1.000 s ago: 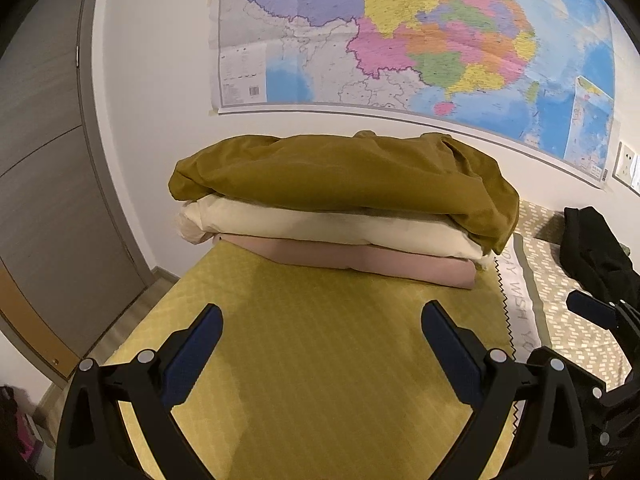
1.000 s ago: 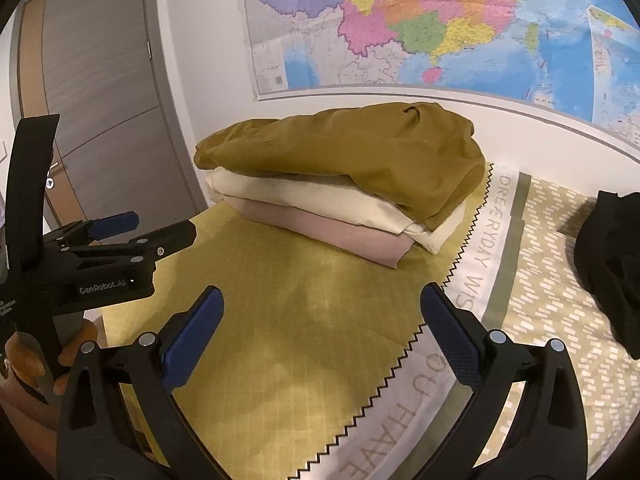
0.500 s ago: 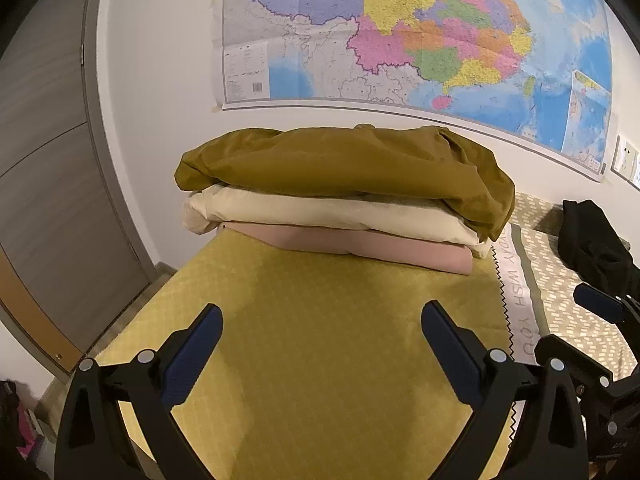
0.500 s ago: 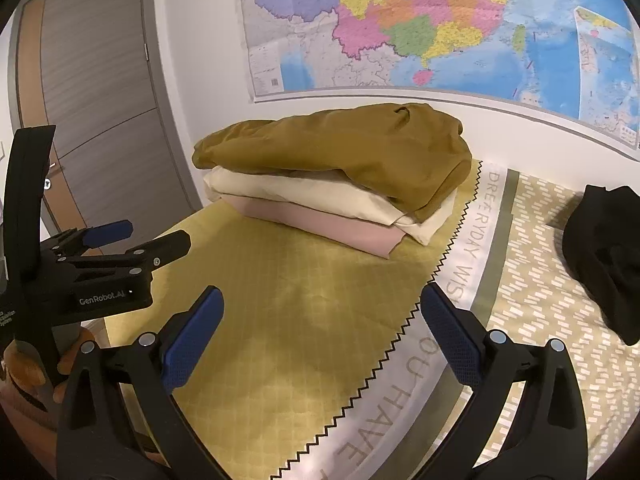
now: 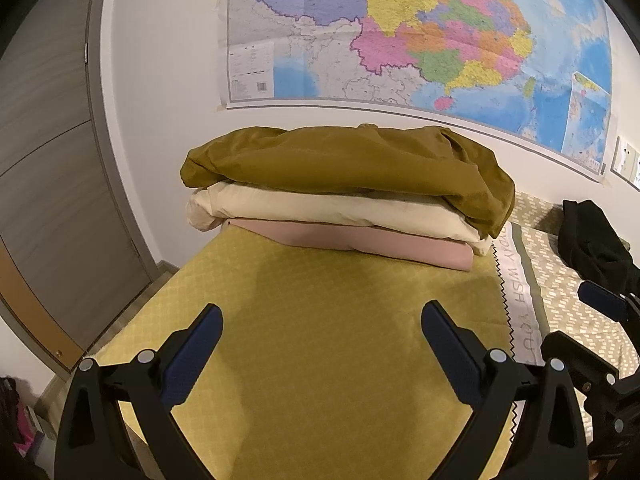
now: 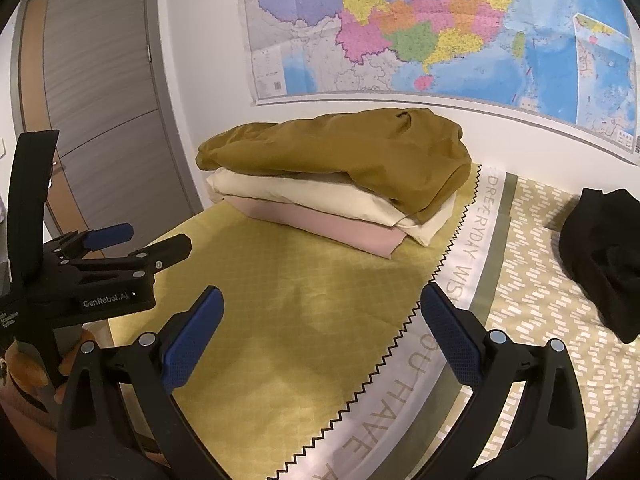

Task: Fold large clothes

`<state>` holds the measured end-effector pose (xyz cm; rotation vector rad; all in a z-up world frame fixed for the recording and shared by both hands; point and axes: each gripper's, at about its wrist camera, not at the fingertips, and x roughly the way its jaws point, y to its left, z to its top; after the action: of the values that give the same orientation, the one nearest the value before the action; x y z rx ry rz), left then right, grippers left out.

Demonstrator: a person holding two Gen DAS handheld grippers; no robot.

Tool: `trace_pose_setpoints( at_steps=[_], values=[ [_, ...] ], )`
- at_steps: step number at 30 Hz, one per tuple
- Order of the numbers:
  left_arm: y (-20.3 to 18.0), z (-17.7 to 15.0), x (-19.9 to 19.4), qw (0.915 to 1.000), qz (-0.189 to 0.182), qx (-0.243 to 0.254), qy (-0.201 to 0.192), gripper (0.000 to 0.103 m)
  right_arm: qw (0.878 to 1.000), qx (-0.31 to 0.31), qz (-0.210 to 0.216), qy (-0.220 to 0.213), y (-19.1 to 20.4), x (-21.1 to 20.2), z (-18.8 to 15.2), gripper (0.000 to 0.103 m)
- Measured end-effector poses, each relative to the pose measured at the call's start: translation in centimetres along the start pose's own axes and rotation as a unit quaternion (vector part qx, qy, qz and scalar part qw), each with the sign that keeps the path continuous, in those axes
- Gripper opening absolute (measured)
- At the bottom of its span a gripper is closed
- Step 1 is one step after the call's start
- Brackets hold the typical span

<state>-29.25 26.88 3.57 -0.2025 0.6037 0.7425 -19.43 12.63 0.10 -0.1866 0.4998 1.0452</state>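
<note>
A stack of three folded clothes lies at the far end of the yellow bedspread (image 5: 328, 352): an olive-brown garment (image 5: 344, 164) on top, a cream one (image 5: 320, 210) under it, a pink one (image 5: 360, 240) at the bottom. The stack also shows in the right wrist view (image 6: 340, 172). A crumpled black garment (image 5: 592, 236) (image 6: 604, 256) lies to the right on the patterned part of the bed. My left gripper (image 5: 320, 332) is open and empty above the bedspread, short of the stack. My right gripper (image 6: 320, 320) is open and empty beside it.
A wall with a large coloured map (image 5: 400, 32) stands right behind the stack. A grey door (image 6: 100, 80) is at the left, past the bed's left edge. A white lettered band (image 6: 452, 280) with a zigzag border runs across the bedspread.
Both grippers have drawn back and a little up from the stack, which now looks farther away. Both stay open. The clothes have not moved.
</note>
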Motion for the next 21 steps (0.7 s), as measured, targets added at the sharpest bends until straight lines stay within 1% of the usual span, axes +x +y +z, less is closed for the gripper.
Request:
trace_pose_setpoints(
  at_steps=[21],
  values=[
    [-0.57, -0.16, -0.13, 1.0, -0.002, 0.007, 0.002, 0.096, 1.0, 0.007, 0.004, -0.002, 0.13, -0.29, -0.23, 0.097]
  ],
)
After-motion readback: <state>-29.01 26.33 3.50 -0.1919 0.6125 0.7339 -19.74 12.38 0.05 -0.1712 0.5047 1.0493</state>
